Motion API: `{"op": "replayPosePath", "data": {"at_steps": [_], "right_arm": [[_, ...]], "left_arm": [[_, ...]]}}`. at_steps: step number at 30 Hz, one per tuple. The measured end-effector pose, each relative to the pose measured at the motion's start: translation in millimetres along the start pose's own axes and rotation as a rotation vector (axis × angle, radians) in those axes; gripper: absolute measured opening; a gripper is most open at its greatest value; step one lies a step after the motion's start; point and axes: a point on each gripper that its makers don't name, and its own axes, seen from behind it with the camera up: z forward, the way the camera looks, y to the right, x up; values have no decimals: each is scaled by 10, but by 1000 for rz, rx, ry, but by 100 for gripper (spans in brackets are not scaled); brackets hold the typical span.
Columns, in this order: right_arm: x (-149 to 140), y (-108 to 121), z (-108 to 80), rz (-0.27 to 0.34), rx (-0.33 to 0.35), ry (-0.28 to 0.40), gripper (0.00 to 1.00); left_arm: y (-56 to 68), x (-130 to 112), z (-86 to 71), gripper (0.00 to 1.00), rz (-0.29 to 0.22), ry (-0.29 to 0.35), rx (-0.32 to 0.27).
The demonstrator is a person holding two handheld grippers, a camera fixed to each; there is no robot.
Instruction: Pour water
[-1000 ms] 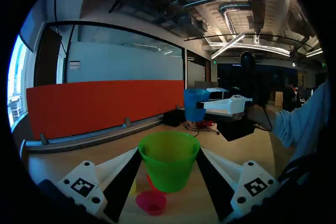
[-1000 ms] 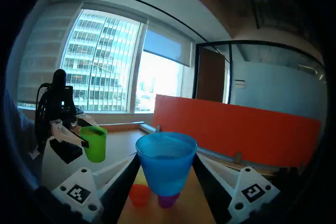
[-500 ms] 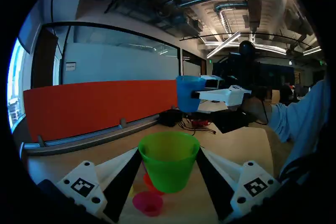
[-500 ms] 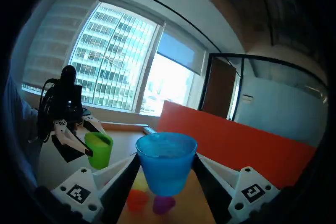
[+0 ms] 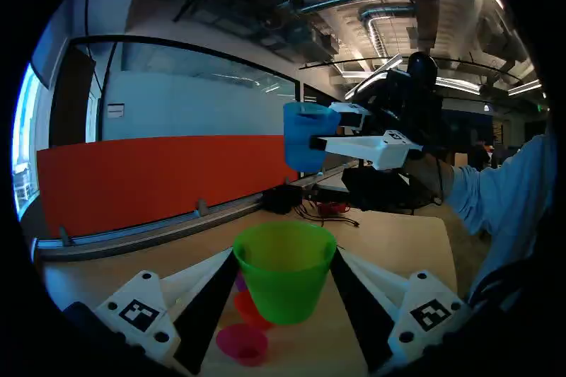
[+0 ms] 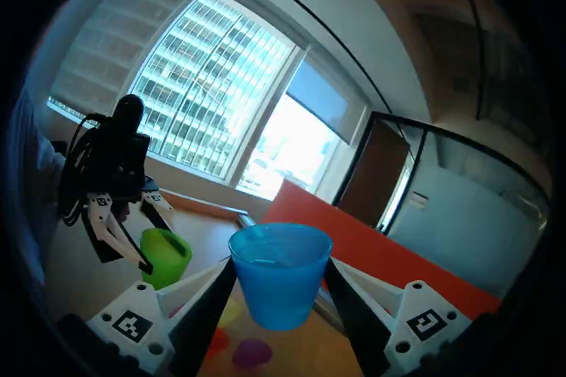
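In the left gripper view my left gripper [image 5: 284, 279] is shut on a green cup [image 5: 284, 276], held upright above the wooden table [image 5: 396, 235]. Farther off, up and to the right, the blue cup [image 5: 304, 136] hangs tilted in the right gripper [image 5: 322, 142], held by a hand in a light blue sleeve [image 5: 495, 193]. In the right gripper view my right gripper [image 6: 281, 285] is shut on that blue cup [image 6: 279, 279], with water inside. The green cup [image 6: 164, 255] sits lower left of it in the left gripper [image 6: 145, 264].
Small coloured cups lie on the table below: a pink one [image 5: 242, 344] and an orange one [image 5: 247, 308], a purple one [image 6: 251, 353]. An orange partition [image 5: 156, 175] runs along the table's far edge. Cables [image 5: 332, 211] lie at the back. Bright windows [image 6: 205, 115] stand behind.
The blue cup has risen and moved closer over the green cup, tilting as it went. The green cup has stayed put in the left gripper.
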Motion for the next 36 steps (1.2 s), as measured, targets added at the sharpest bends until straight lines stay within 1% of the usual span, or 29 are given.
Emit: {"op": "replayPosePath", "data": {"at_steps": [14,20,29,36], "right_arm": [[282,102,160,-153,-7,18,88],[377,134,215,-203,-7,23,88],[458,214,263,-295,-19,25,88],[502,264,299,-347,-22,25,88]], "left_arm": [[51,-22,2,88,-1,0,-18],[59,-33,15,87,0,-2,-23],[76,-48,36,87,3,-5,-25],[104,-22,53,87,4,-3,-30]]}}
